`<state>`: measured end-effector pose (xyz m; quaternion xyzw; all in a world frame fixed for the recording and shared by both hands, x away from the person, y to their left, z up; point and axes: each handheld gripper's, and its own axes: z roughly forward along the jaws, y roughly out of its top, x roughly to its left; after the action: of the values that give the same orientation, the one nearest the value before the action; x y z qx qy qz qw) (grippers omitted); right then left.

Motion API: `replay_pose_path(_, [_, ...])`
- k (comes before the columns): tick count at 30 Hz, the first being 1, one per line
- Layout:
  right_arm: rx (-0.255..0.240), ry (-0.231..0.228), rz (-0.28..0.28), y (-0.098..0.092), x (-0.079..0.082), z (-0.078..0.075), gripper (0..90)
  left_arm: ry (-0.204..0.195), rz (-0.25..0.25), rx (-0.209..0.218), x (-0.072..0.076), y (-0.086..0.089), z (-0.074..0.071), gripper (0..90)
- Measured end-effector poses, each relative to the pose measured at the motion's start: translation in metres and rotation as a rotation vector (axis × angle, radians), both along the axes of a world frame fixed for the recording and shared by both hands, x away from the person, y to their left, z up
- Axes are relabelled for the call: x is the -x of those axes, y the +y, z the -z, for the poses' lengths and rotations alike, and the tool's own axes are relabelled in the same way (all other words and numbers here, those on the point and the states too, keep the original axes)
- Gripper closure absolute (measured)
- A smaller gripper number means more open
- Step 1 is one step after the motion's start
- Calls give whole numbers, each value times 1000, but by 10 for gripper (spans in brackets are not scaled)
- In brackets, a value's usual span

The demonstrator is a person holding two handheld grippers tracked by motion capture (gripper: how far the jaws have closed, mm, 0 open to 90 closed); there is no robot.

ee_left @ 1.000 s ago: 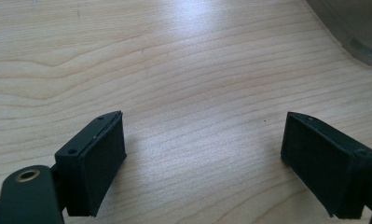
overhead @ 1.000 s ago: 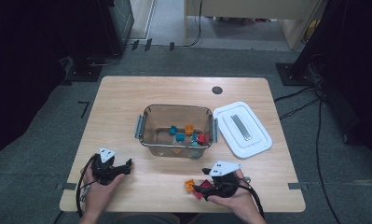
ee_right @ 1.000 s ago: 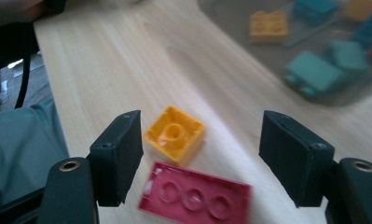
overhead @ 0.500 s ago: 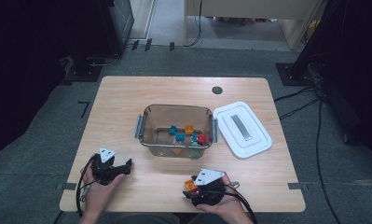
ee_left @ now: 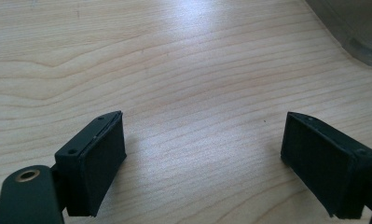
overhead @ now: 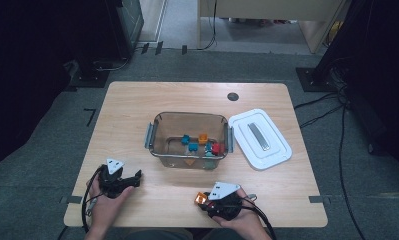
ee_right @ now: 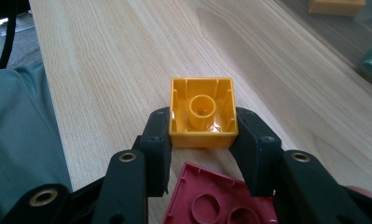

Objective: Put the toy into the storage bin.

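An orange brick (ee_right: 202,105) lies open side up near the table's front edge, seen as a small orange spot (overhead: 200,197) in the high view. My right gripper (ee_right: 202,140) has just been closing, and its pads now press on the brick's two sides. A red brick (ee_right: 211,200) lies under the jaws, closer to the camera. At the front left, my left gripper (overhead: 135,178) rests in the person's hand. Its jaws (ee_left: 207,158) stand wide open over bare wood with nothing between them.
A clear plastic container (overhead: 159,135) stands mid-table with several bricks inside, among them teal (overhead: 192,146), orange (overhead: 203,138) and red (overhead: 216,148). Its white lid (overhead: 259,139) lies to the right. A teal cloth (ee_right: 20,140) shows at the table's edge.
My right gripper has shifted left and down onto the orange brick, and its jaws have closed around it. The left gripper has stayed where it was.
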<state>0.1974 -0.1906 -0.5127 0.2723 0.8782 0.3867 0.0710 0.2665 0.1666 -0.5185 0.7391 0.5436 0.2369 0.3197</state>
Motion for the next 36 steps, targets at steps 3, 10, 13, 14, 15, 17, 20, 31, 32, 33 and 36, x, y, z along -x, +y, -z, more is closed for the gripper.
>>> replay_pose_path(3, [-16,2,4,-3,-1,-2,602,0,0,0,0,0,0,132])
replay_pose_path(10, [-44,-9,49,-16,-5,-9,602,0,1,0,0,0,0,133])
replay_pose_path(13, [-46,-14,72,-24,-7,-12,603,0,1,0,0,0,0,132])
replay_pose_path(14, [-46,-17,77,-27,-8,-12,603,0,1,0,0,0,0,132])
replay_pose_path(15, [-46,-18,85,-30,-9,-13,603,0,1,0,0,0,0,132])
replay_pose_path(17, [-46,-23,100,-36,-11,-15,603,0,1,-1,0,0,0,132])
replay_pose_path(20, [-50,-25,128,-48,-14,-18,603,0,1,0,0,0,0,132])
replay_pose_path(31, [-55,-8,264,-100,-36,-26,603,0,1,-1,0,0,0,132])
replay_pose_path(32, [-57,-5,275,-105,-37,-27,603,0,1,0,0,0,0,132])
replay_pose_path(33, [-59,-2,286,-110,-39,-28,603,0,1,0,0,0,0,132])
replay_pose_path(36, [-57,5,319,-124,-44,-31,603,0,1,-1,0,0,0,132])
